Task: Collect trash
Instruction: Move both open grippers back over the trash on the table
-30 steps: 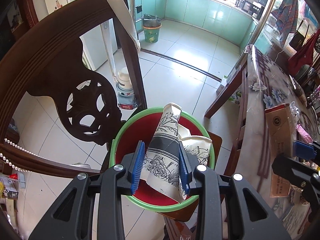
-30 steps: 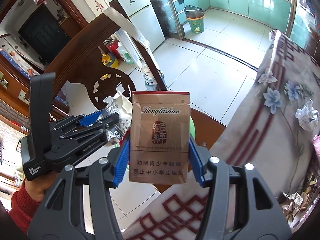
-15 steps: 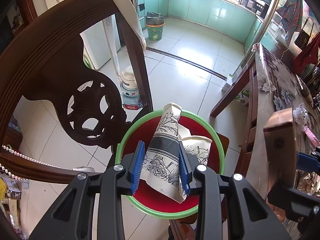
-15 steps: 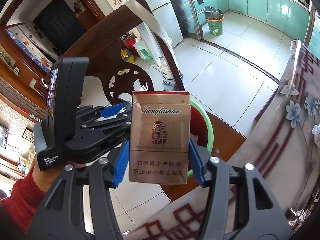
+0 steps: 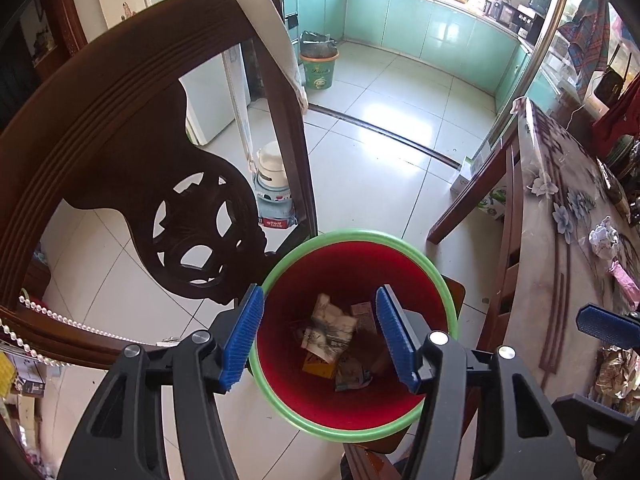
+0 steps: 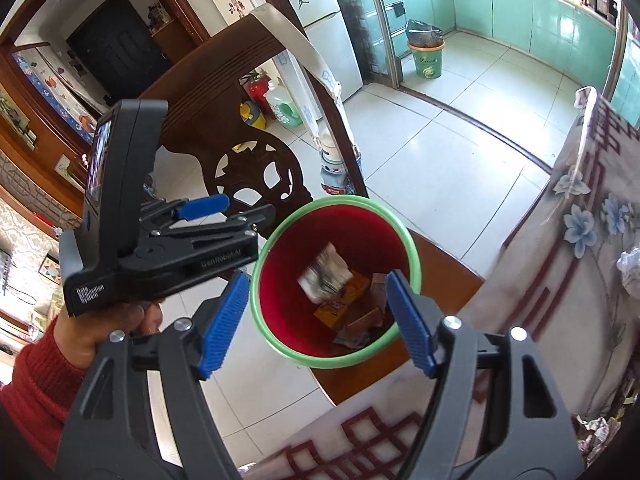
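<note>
A red bin with a green rim (image 5: 362,236) (image 6: 416,264) stands on a wooden chair seat. Inside lie the flattened floral paper cup (image 5: 328,330) (image 6: 324,274), the brown cigarette pack (image 5: 362,316) (image 6: 378,286), an orange carton (image 6: 342,300) and other scraps. My left gripper (image 5: 318,334) is open and empty right above the bin; it also shows in the right wrist view (image 6: 208,208). My right gripper (image 6: 316,322) is open and empty above the bin's near rim. A crumpled white paper ball (image 5: 604,236) lies on the table.
The carved chair back (image 5: 132,152) rises left of the bin. The table with a floral cloth (image 5: 568,216) (image 6: 592,208) is on the right, with crumpled wrappers (image 5: 614,372) at its near edge. A green kitchen bin (image 5: 318,68) stands far off on the tiled floor.
Both grippers opened. The paper cup dropped from the left gripper and the cigarette pack from the right gripper; both now lie in the bin.
</note>
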A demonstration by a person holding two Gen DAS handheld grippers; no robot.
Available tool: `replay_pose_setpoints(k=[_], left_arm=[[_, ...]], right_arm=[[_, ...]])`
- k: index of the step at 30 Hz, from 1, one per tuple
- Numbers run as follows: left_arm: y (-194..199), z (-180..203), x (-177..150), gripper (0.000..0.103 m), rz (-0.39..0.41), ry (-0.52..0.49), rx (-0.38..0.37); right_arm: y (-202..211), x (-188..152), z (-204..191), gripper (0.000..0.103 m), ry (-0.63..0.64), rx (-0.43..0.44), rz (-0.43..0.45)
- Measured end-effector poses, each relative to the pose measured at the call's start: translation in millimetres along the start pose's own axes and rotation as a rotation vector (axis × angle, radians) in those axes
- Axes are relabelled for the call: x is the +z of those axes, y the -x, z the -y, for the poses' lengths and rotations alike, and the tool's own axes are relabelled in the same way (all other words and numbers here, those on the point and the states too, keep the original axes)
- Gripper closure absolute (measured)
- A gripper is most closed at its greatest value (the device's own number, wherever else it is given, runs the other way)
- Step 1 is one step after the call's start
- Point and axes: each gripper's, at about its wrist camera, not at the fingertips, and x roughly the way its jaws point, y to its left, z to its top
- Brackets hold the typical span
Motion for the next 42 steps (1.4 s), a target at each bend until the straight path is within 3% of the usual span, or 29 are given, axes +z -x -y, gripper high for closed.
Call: replay_pose_setpoints(k=[10,18,29,37,42], left_arm=[[32,9,-1,0.047,0.055,-0.019,-0.022],[56,35,-20,0.047,0.077,-0.069,-0.093],[76,91,-46,0.047,0.065,-0.221,-0.181],[85,159,-65,0.047,0.041,-0.349,-0.282],[95,215,-85,0.047,0.02,-0.424,-0.358]], right_arm=[[54,-34,12,0.034,-0.048,-0.075,0.058],[86,-71,18,0.034,-0.125,-0.132,0.067],[118,-118,31,0.034,-0.228,-0.19,0.108],[161,-182,95,0.034,-0.417,-0.357,0.104],[195,-187,166,0.031,-0.405,-0.498,0.084]])
